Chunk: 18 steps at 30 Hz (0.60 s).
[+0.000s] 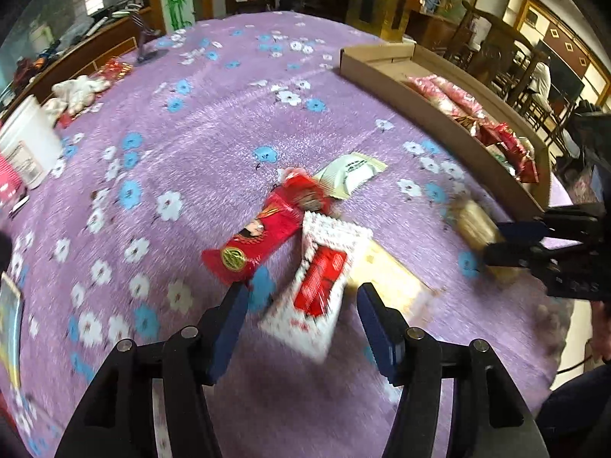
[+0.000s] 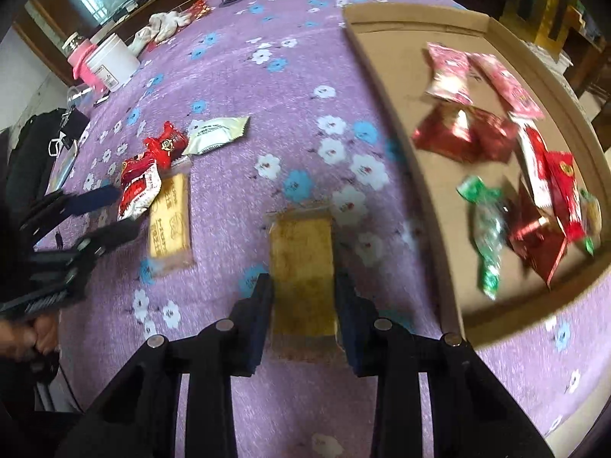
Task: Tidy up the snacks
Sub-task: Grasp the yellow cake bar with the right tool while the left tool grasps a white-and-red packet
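My left gripper (image 1: 301, 292) is open, its fingers on either side of a white-and-red snack packet (image 1: 324, 286) lying on the purple flowered cloth, with gaps on both sides. Beside that packet lie a red packet (image 1: 259, 236), a white packet (image 1: 351, 175) and a tan biscuit packet (image 1: 393, 282). In the right wrist view my right gripper (image 2: 303, 282) has its pads against the long sides of another tan biscuit packet (image 2: 301, 255) that rests on the cloth. The cardboard tray (image 2: 382, 87) to the right holds several red, pink and green snacks.
A white jar (image 2: 110, 59) and a pink container (image 2: 82, 61) stand at the far left edge of the table, with white cloths (image 2: 164, 24) behind them. The tray's wall (image 1: 439, 122) rises close to my right gripper (image 1: 494, 240). A hand (image 2: 34, 336) holds my left gripper (image 2: 122, 210).
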### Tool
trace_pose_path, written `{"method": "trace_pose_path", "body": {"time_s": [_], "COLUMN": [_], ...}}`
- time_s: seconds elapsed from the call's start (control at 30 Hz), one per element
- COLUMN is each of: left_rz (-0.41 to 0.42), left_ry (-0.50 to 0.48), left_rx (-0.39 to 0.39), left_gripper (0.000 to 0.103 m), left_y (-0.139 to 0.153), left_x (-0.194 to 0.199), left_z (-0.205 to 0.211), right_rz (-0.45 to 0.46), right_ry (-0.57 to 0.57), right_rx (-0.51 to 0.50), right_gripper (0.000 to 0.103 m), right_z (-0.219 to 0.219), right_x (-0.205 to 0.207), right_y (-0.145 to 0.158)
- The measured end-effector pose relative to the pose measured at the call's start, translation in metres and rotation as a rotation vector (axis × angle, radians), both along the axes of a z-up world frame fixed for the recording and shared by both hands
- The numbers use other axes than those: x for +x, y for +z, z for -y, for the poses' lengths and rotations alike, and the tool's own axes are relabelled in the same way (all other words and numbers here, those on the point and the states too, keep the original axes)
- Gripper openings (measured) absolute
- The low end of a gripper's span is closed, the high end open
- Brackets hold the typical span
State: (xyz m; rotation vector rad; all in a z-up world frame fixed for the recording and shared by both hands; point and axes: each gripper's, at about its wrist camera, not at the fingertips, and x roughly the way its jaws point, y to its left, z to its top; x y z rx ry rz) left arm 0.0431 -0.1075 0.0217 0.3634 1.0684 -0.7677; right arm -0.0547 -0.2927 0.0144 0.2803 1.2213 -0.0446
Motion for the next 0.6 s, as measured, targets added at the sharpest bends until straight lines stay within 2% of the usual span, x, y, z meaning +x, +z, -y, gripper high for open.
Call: {"method": "trace_pose_path", "body": {"time_s": [0.03, 0.1, 0.13, 0.17, 0.27, 0.6], "left_rz": [0.009, 0.004, -0.002, -0.001, 0.039, -0.017], "left_ry": [-0.005, -0.018, -0.013, -0.004, 0.009, 0.177], "left_rx": [-0.008, -0.015, -0.027, -0.031, -0.009, -0.029], "left_gripper": [0.062, 0.051, 0.036, 0.029, 0.029, 0.028], "left_y": [0.0, 0.0, 0.001, 0.002, 0.004, 0.003], "left_x": [0.002, 0.008, 0.011, 0.011, 0.002, -0.048], "left_z": [0.002, 0.007, 0.008, 0.008, 0.007, -0.043], "right_rz": [0.002, 0.003, 0.004, 0.004, 0.003, 0.007], "right_ry": [0.0, 0.005, 0.005, 0.004, 0.005, 0.055], "right_rx": [-0.001, -0.008, -0.008, -0.006, -0.005, -0.006], "right_gripper": [0.032, 0.032, 0.032, 0.032, 0.032, 0.032], "right_z": [0.0, 0.001, 0.001, 0.001, 0.002, -0.007], "right_x": [-0.002, -0.005, -0.006, -0.006, -0.006, -0.004], "right_y": [0.0, 0.001, 0.001, 0.001, 0.0, 0.0]}}
